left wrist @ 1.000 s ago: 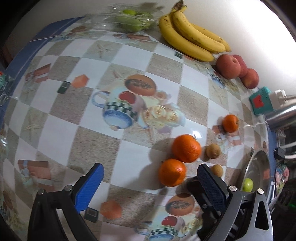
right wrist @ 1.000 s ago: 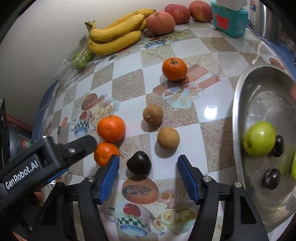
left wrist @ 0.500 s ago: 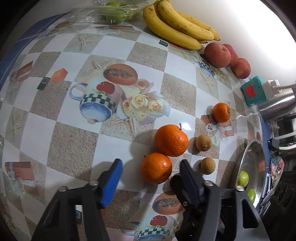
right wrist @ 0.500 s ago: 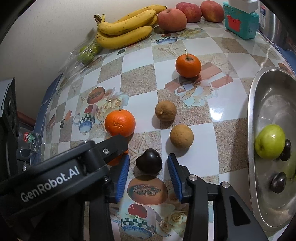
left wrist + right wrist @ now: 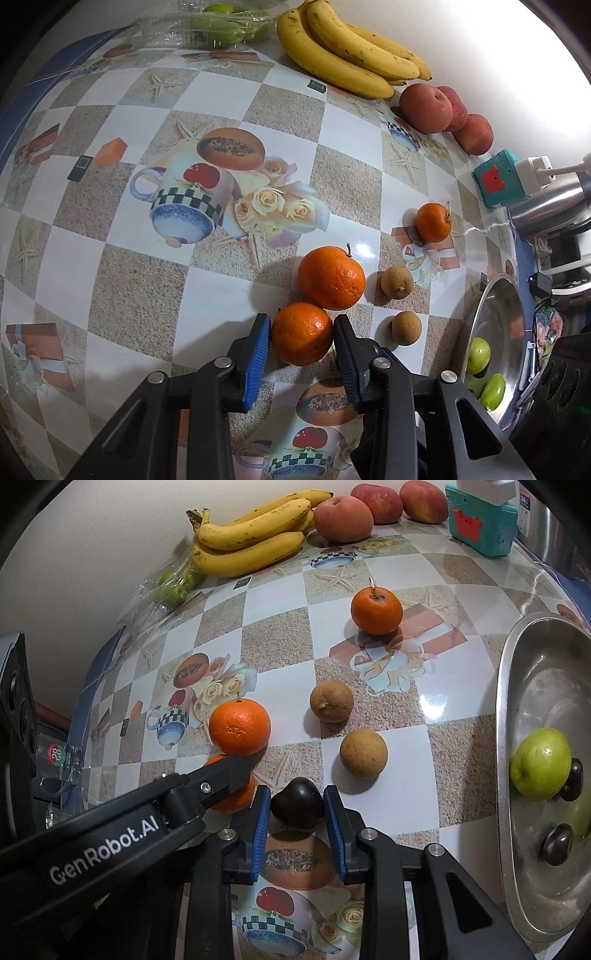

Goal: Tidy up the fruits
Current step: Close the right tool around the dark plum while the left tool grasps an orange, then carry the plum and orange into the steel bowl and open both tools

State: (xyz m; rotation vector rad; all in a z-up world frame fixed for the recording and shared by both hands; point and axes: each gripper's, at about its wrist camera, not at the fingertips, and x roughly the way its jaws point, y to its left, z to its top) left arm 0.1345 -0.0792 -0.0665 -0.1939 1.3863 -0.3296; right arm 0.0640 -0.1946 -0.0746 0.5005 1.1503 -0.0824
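Fruits lay scattered on the patterned tablecloth (image 5: pixel 110 280). Left wrist view: the left gripper (image 5: pixel 302 345) had just been closing, its blue pads clamping the near orange (image 5: pixel 302 333), which touched a larger orange (image 5: pixel 331 277). Right wrist view: the right gripper (image 5: pixel 297 814) had likewise been closing and gripped the dark fruit (image 5: pixel 297 803), near the steel bowl (image 5: pixel 535 897).

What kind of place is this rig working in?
Most likely a home kitchen or dining table: a printed checkered tablecloth, loose fruit such as bananas along a plain wall, a steel bowl and a steel pot at the edge.
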